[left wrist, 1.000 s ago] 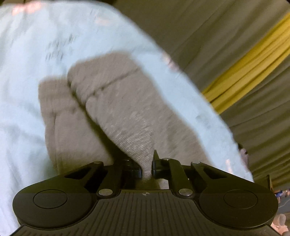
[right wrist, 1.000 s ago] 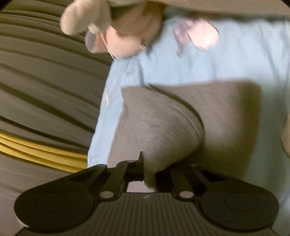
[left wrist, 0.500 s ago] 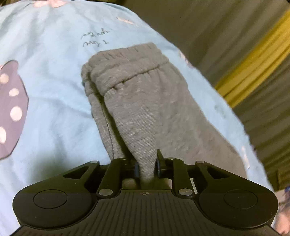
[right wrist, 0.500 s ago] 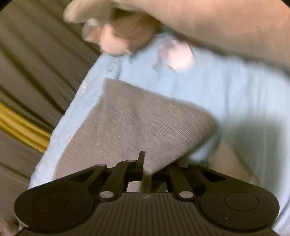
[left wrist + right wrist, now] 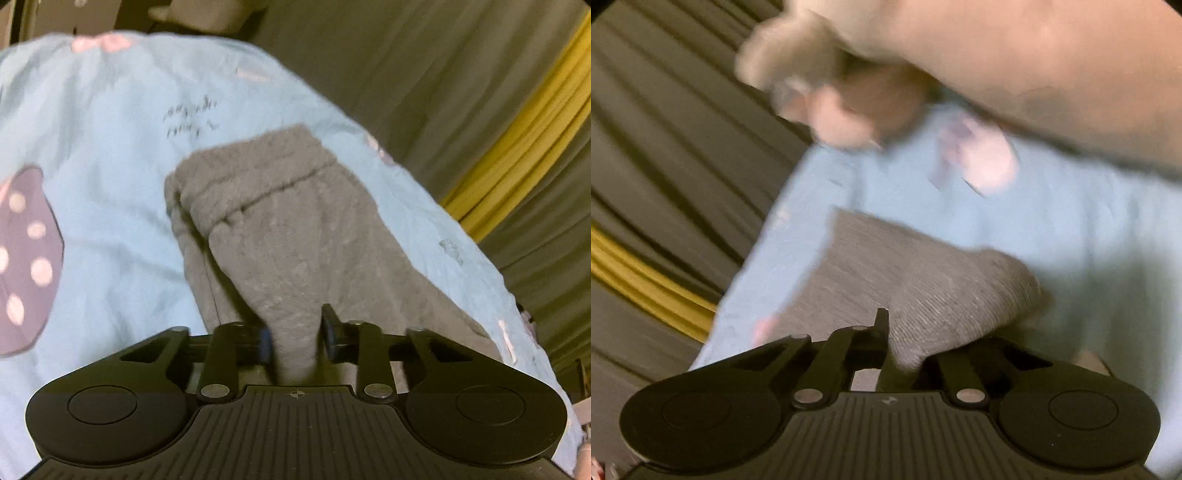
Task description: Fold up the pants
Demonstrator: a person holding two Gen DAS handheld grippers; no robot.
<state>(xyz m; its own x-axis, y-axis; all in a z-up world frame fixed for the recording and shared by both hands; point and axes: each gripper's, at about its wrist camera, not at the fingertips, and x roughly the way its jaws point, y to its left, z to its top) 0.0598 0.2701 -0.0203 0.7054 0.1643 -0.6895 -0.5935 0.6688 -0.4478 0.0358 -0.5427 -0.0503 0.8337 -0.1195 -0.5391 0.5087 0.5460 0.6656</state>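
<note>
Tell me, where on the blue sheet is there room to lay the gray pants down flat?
Bare light-blue sheet shows between the gray pants and the purple polka-dot print, and again beyond the elastic waistband around the scribbled writing. The right is crowded: the pants lie close to the sheet's edge, beside the striped gray-and-yellow cloth.

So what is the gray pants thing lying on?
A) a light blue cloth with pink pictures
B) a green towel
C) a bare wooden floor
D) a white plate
A: the gray pants, pinched by the left gripper and the right gripper, lie on a light blue cloth that has pink and purple spotted prints on it.
</note>
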